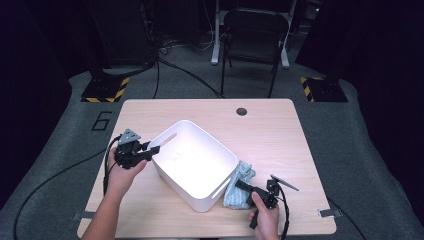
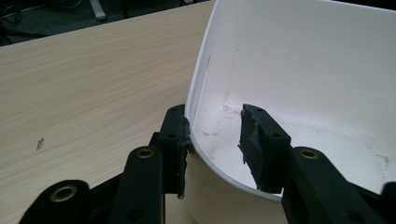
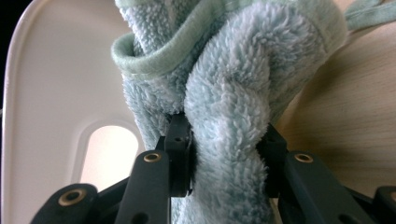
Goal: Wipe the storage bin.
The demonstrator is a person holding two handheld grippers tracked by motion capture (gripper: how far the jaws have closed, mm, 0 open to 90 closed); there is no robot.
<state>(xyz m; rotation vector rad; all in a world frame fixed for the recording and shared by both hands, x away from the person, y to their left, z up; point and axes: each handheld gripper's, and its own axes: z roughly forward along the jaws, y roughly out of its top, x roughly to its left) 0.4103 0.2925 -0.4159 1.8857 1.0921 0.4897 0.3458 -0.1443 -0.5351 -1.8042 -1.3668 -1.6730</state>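
With our left gripper (image 2: 215, 149) straddling the white bin's (image 1: 200, 187) left rim, not yet clamped, our right gripper (image 3: 224, 158) pinches the green cloth (image 1: 239, 186) just right of it, next needing a lift over the wall.

A dark chair (image 1: 255, 30) stands beyond the wooden table (image 1: 270, 135), with striped floor plates (image 1: 105, 90) alongside.

A large digit "6" (image 1: 101, 120) is marked on the grey floor mat (image 1: 60, 150) (left of the table).
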